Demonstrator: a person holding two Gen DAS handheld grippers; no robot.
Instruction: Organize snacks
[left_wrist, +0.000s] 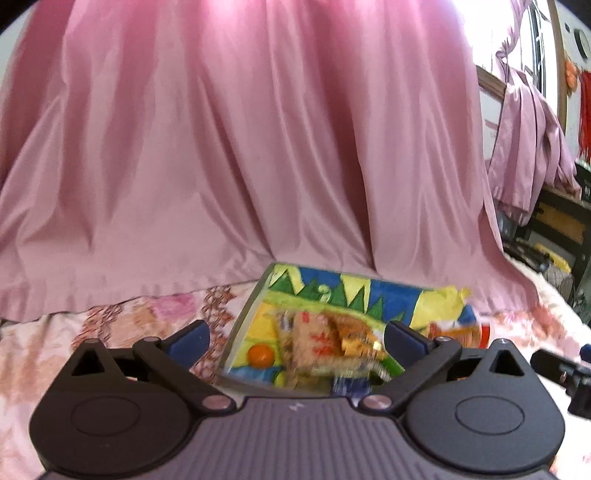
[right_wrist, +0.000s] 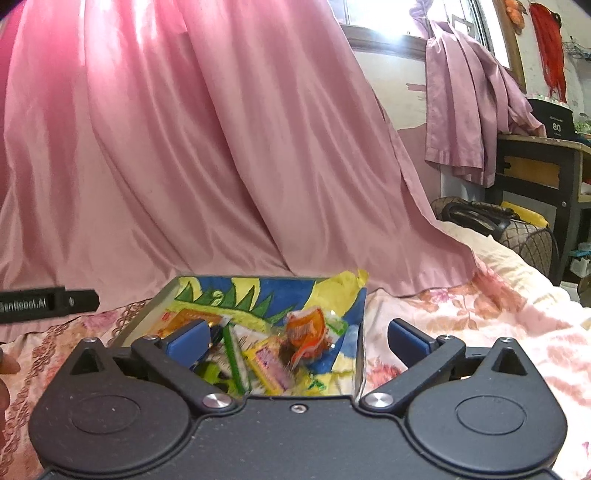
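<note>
A shallow box (left_wrist: 388, 295) painted blue, yellow and green lies on a floral bedsheet (left_wrist: 110, 325) and holds several snack packets (left_wrist: 321, 343), which look blurred in the left wrist view. My left gripper (left_wrist: 297, 332) is open just in front of the box, with nothing between its fingers. In the right wrist view the same box (right_wrist: 360, 350) holds an orange packet (right_wrist: 306, 328), a yellow-pink packet (right_wrist: 266, 365) and a green stick (right_wrist: 232, 354). My right gripper (right_wrist: 297, 332) is open too. Its left finger (right_wrist: 188, 336) is over the box and its right finger (right_wrist: 406, 334) is outside the right wall.
A pink curtain (right_wrist: 184, 147) hangs close behind the box. To the right are a dark desk (right_wrist: 535, 166), a purple cloth (right_wrist: 465, 110) and a dark mesh bag (right_wrist: 517, 229) beside the bed. The left gripper's black body (right_wrist: 48, 301) shows at the left edge of the right wrist view.
</note>
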